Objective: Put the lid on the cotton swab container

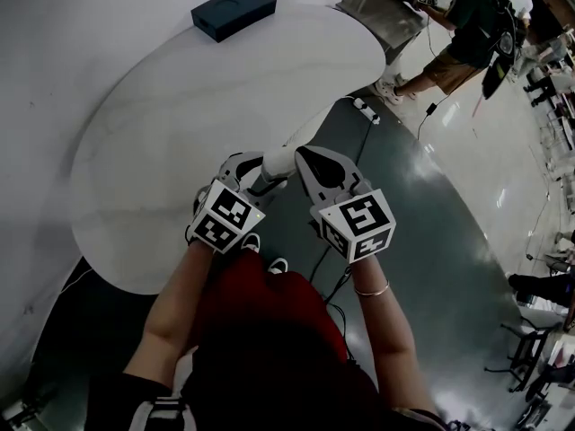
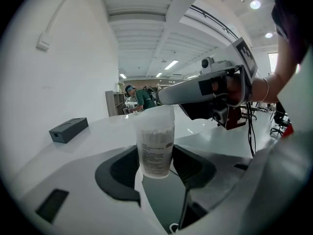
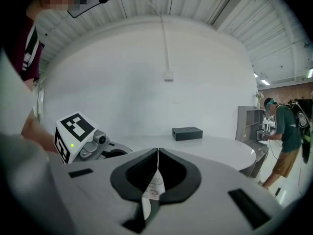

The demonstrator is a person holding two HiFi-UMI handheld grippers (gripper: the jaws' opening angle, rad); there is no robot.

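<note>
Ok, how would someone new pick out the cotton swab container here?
Find the white oval table; at its near edge the left hand-held gripper grips a cup. That is the cotton swab container: upright, translucent, packed with white swabs, with a printed label, unlike the flat dark box on the table's far end.

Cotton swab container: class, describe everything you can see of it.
The cotton swab container is a clear, tapered plastic tub packed with white swabs, with a printed label on its lower part and a frosted band at the top. The left gripper clamps its base, holding it in the air. The tip of the right gripper sits close to its top.
</note>
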